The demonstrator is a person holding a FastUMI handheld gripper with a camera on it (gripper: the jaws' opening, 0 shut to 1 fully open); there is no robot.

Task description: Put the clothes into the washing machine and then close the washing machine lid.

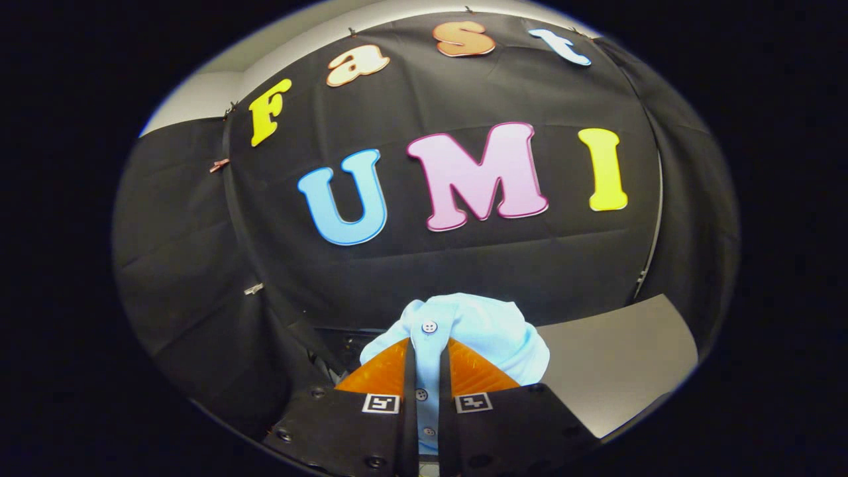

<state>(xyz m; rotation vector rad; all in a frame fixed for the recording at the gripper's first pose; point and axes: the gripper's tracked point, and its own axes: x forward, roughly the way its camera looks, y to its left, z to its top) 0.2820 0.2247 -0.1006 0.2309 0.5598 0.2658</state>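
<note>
Before the black cloth wall (199,232), the tongs (427,371) pinch one light-blue buttoned shirt (477,331) between nearly closed fingers.

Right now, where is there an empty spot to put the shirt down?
The claw is shut on the light blue shirt. Bare room is the grey tabletop, just right of the shirt, bordered by the black cloth wall behind. Left of the shirt it is dark and cluttered; I cannot tell what lies there.

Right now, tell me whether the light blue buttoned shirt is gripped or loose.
Gripped: the light blue buttoned shirt has its placket pinched between both fingers of the gripper, bunched above them.
</note>
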